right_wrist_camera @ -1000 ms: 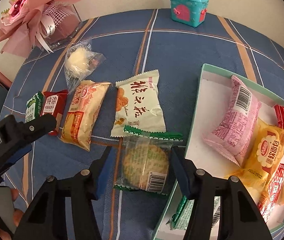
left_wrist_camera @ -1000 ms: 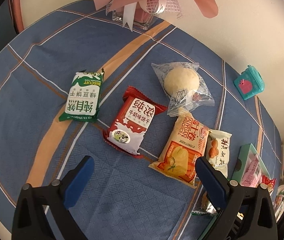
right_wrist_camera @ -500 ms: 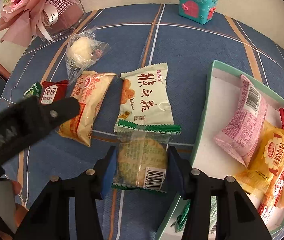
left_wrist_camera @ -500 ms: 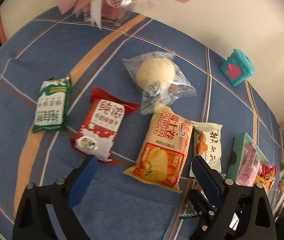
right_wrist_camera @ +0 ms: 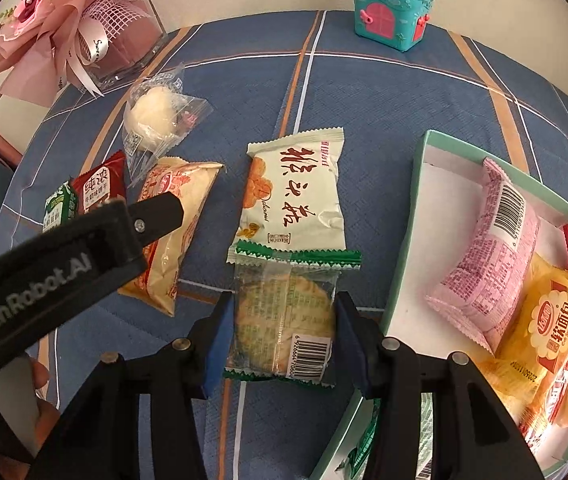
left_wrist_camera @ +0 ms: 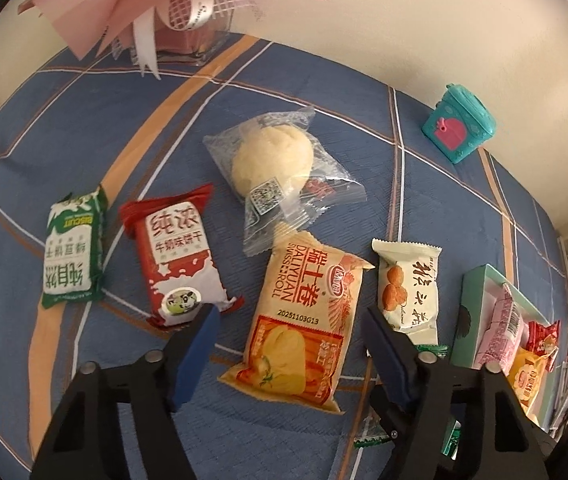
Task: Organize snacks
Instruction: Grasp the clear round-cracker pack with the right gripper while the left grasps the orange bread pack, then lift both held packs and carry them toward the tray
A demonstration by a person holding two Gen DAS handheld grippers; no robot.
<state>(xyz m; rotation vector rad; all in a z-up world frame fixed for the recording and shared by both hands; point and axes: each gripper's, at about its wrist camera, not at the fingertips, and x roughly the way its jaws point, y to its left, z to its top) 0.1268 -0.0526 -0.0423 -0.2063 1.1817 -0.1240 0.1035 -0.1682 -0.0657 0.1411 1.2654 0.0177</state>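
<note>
A blue checked cloth covers the bench [right_wrist_camera: 384, 92] by a pale wall. The left tongs [left_wrist_camera: 288, 324], spread wide, have drifted from the red biscuit pack [left_wrist_camera: 175, 256] to straddle the orange Swiss roll [left_wrist_camera: 304, 320], likely the next pick. The right tongs [right_wrist_camera: 281, 320] have narrowed around the green-edged cracker pack [right_wrist_camera: 284, 312], pads touching its sides, beside the box [right_wrist_camera: 404, 248].

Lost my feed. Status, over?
Right claw closing around cracker pack, contact unclear. Left claw open over Swiss roll. Box alongside, nothing blocking.
</note>
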